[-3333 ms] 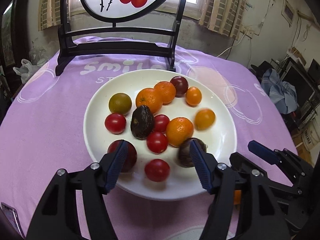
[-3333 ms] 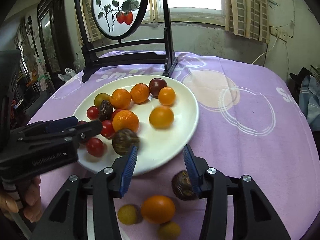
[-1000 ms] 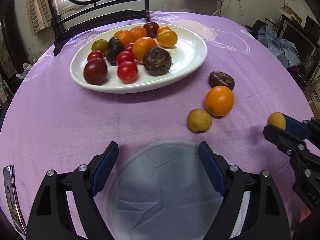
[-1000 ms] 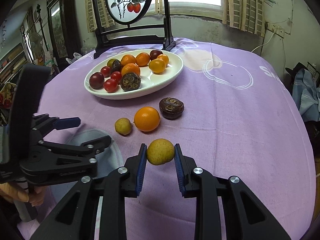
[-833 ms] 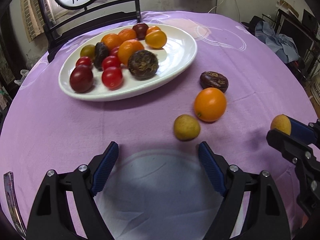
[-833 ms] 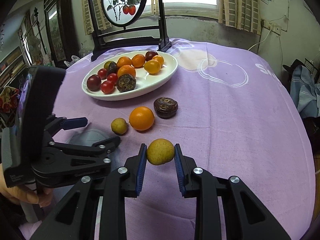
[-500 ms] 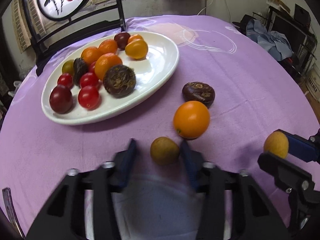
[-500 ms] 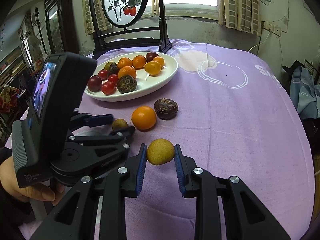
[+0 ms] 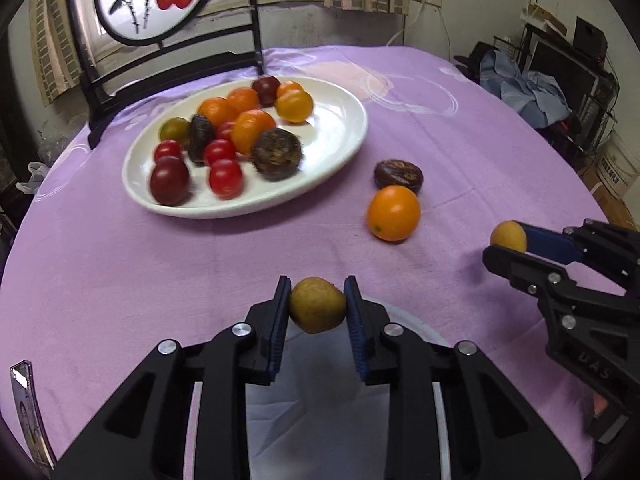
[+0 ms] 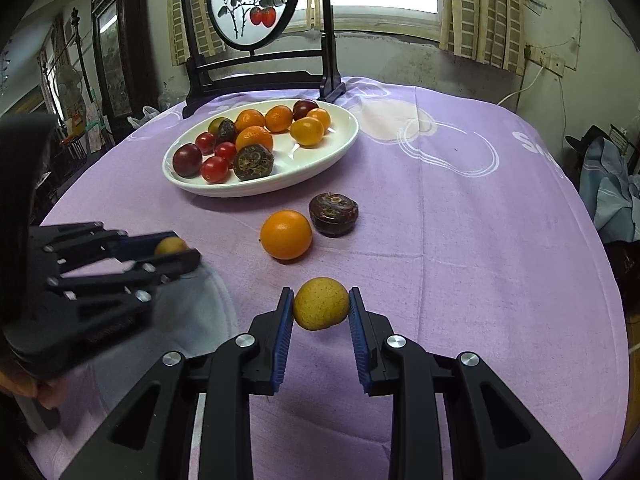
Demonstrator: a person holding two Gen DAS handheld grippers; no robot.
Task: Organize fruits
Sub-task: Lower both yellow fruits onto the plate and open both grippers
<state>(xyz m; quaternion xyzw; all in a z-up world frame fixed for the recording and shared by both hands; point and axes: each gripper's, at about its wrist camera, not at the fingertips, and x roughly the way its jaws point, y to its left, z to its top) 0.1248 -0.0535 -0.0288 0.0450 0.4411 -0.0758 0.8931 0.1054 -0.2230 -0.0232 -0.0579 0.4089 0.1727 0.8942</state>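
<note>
My left gripper (image 9: pixel 317 307) is shut on a small yellow-green fruit (image 9: pixel 317 305), held above a clear glass plate (image 9: pixel 424 336) near me. My right gripper (image 10: pixel 320 309) is shut on a speckled yellow fruit (image 10: pixel 320 303), lifted over the purple cloth. An orange (image 9: pixel 394 213) (image 10: pixel 286 234) and a dark wrinkled passion fruit (image 9: pixel 398 175) (image 10: pixel 333 209) lie on the cloth. A white plate (image 9: pixel 340 136) (image 10: pixel 344 136) holds several oranges, red tomatoes and dark fruits. The right gripper also shows in the left wrist view (image 9: pixel 505 243), and the left gripper in the right wrist view (image 10: pixel 176 251).
A black-framed round painted screen (image 10: pixel 256 4) stands behind the white plate. The round table's purple cloth (image 10: pixel 480 220) drops off at the right edge. Clothes and clutter (image 9: pixel 528 92) sit beyond it.
My left gripper moved forward from over the glass plate and shut on the small yellow-green fruit, lifting it. My right gripper keeps holding the yellow fruit, nearly still.
</note>
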